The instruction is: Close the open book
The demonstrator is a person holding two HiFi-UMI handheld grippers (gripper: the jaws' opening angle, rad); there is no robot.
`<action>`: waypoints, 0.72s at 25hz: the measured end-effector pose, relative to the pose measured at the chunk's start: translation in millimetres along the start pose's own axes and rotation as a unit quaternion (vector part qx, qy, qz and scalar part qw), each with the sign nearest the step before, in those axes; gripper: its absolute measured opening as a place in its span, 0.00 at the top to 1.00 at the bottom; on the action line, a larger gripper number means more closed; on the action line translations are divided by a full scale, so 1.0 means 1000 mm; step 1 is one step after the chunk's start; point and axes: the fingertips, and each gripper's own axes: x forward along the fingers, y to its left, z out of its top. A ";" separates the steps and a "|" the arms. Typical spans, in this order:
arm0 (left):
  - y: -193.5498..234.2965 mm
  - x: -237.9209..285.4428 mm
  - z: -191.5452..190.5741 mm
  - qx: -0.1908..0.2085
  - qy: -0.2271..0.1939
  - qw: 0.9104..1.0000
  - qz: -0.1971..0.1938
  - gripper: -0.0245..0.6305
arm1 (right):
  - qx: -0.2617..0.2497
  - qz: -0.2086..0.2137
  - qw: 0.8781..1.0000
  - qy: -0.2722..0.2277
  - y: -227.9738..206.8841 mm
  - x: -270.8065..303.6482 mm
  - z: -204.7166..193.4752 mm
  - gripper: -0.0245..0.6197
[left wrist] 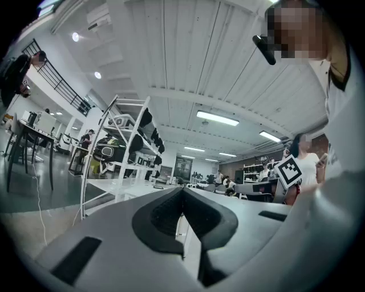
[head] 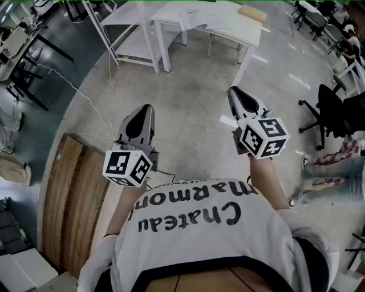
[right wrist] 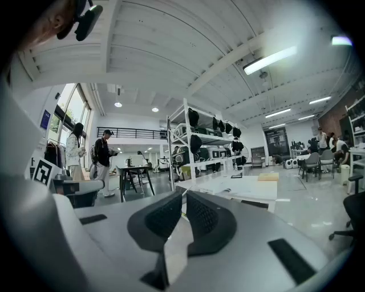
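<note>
The open book lies with its white pages up on a white table at the far end of the floor; in the right gripper view the book shows low on that table, beyond the jaws. Both grippers are held in the air in front of the person's chest, well short of the table. My left gripper is shut with nothing between its pads. My right gripper is also shut and empty, its pads almost meeting at the tip.
A beige block lies on the same table to the right of the book. A white shelf rack stands left of the table. A wooden tabletop is at my near left. An office chair and a seated person are on the right.
</note>
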 end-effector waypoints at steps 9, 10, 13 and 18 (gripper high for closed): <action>0.024 -0.008 0.004 -0.004 -0.006 1.000 -0.004 0.93 | 0.005 -0.010 1.000 -0.007 0.013 0.014 -0.001 0.89; 0.029 -0.010 0.006 -0.004 -0.009 1.000 -0.005 0.93 | 0.004 -0.011 1.000 -0.009 0.016 0.016 0.001 0.89; 0.042 -0.014 0.013 -0.004 -0.017 1.000 -0.008 0.93 | 0.008 -0.008 1.000 -0.022 0.028 0.021 0.006 0.89; 0.055 -0.023 0.015 -0.004 -0.019 1.000 -0.022 0.93 | 0.027 -0.012 0.999 -0.043 0.043 0.022 0.006 0.89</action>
